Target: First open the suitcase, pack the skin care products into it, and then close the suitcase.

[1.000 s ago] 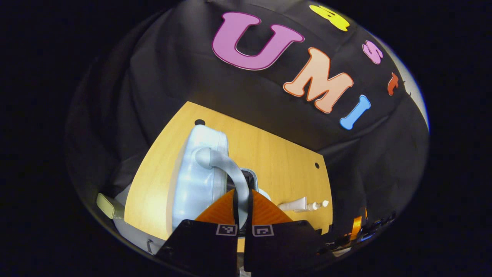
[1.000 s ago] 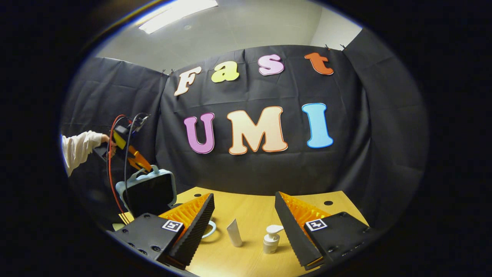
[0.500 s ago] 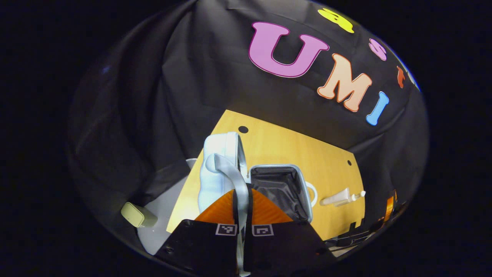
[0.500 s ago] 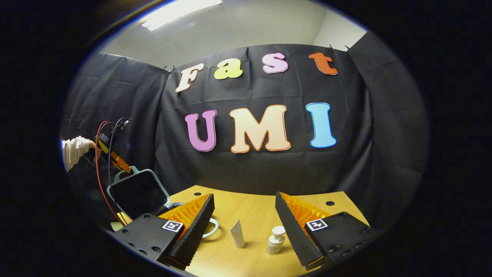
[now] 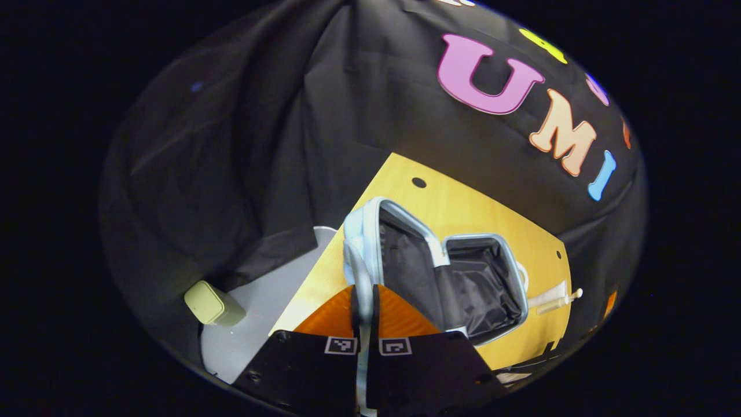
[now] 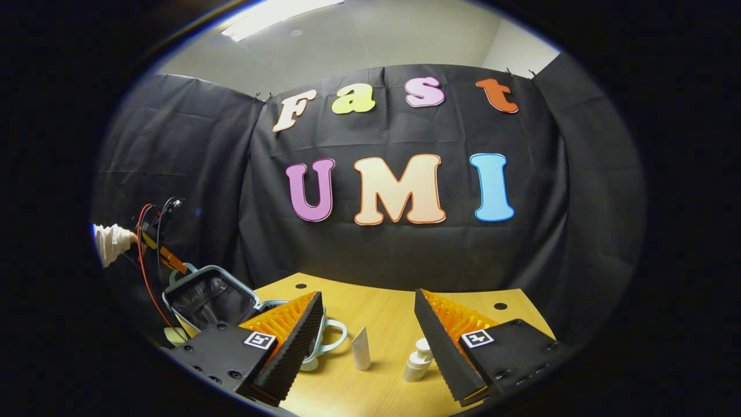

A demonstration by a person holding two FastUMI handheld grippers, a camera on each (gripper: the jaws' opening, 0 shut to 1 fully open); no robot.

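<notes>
We are in a recording booth set up inside an office-like room: black cloth [image 6: 191, 174] hangs as its walls around a pale wooden table [image 6: 382, 313], and above the cloth we see a plain white ceiling [image 6: 376, 40] with a fluorescent panel light [image 6: 283, 10].

A person's white knit sleeve [image 6: 110, 242] at nine o'clock; red and black cables [image 6: 151, 243] loop from the left gripper [image 6: 173, 263]. The right gripper [image 6: 367, 341] wears black housings, square coded markers, small screws.
</notes>
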